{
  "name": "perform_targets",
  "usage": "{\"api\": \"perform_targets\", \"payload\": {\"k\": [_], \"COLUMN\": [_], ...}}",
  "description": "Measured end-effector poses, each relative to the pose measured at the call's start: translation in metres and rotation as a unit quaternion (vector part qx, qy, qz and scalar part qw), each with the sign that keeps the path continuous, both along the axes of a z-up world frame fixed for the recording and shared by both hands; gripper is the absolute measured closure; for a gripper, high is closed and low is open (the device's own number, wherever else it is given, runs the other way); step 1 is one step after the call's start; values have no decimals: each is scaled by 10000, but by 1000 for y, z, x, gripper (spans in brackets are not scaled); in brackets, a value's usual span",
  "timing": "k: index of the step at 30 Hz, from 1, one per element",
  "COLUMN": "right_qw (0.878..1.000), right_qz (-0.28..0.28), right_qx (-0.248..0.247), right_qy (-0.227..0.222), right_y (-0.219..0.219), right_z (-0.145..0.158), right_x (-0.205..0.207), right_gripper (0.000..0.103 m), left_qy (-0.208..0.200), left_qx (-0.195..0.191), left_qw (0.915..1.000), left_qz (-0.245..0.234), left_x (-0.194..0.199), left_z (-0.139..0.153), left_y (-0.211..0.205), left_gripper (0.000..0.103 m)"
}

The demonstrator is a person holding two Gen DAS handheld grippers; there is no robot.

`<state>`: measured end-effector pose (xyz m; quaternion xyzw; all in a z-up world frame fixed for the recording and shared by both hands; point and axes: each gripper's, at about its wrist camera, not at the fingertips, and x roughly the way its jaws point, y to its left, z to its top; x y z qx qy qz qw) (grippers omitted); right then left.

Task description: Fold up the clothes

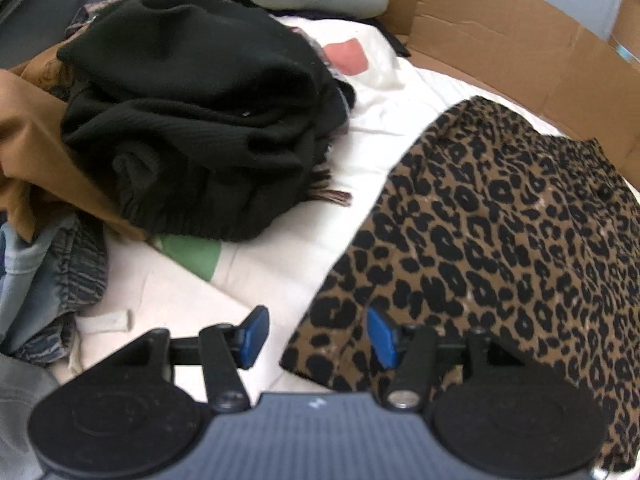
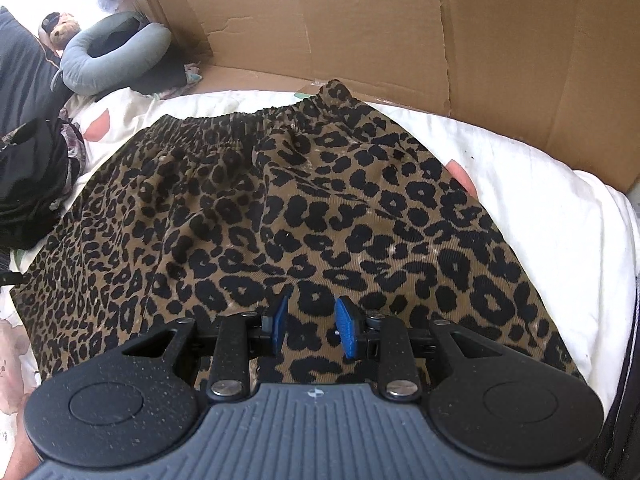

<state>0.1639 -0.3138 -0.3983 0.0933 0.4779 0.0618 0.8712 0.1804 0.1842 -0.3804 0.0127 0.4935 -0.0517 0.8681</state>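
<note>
A leopard-print skirt (image 2: pixel 304 208) lies spread flat on a white sheet (image 2: pixel 560 232), its elastic waistband at the far side. In the left wrist view the skirt (image 1: pixel 500 248) fills the right half. My left gripper (image 1: pixel 318 334) is open and empty, hovering over the skirt's near left corner. My right gripper (image 2: pixel 312 326) is open and empty, just above the skirt's near hem, with nothing between its blue pads (image 2: pixel 347 326).
A pile of clothes lies left of the skirt: a black knit garment (image 1: pixel 200 128), a tan garment (image 1: pixel 28 148), and denim (image 1: pixel 52 280). A cardboard wall (image 2: pixel 400 32) stands behind the sheet. A grey neck pillow (image 2: pixel 112 56) lies far left.
</note>
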Motion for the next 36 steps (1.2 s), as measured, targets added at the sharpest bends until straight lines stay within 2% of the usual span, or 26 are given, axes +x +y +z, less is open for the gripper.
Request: {"api": "perform_targets", "payload": {"k": [4,10,15,17,19,24,30,36], "right_qw": [10000,9999,9999,9999,9999,9998,9996,9995], "right_qz": [-15,-4,-19,-8,9,58,87,100], "right_qx": [17,6,7,13,22,44,67,71], "right_qy": [64,133,146,151,148,171,258,291], "right_y": [2,4,4,5,6,9,11,13], "right_z": [-1,-4,-6,-6,-6,-7,-12,-13], "right_x": [-7,-12,-12,-12,-12,-14,-18,-20], "right_gripper": [70,70,70,70,70,70,70,70], "left_qy": [16,-8,52,29,27,46,128,72], "left_qx": [78,102,18,-39,-97,-81,-255,-463], "left_qw": [9999,9995,9997,9998,9997,9999,9995,9987], "left_qz": [-132,-287,-220,-214,-210,-138,160,193], "left_x": [-8,-15,-15,-15,-14,-12,-13,-15], "left_z": [-5,-11,-15,-15,-15,-18,-23,-25], "left_y": [-3,-3,4,7,9,13,27,36], "left_gripper": [48,65,77,91,97,96,96,71]}}
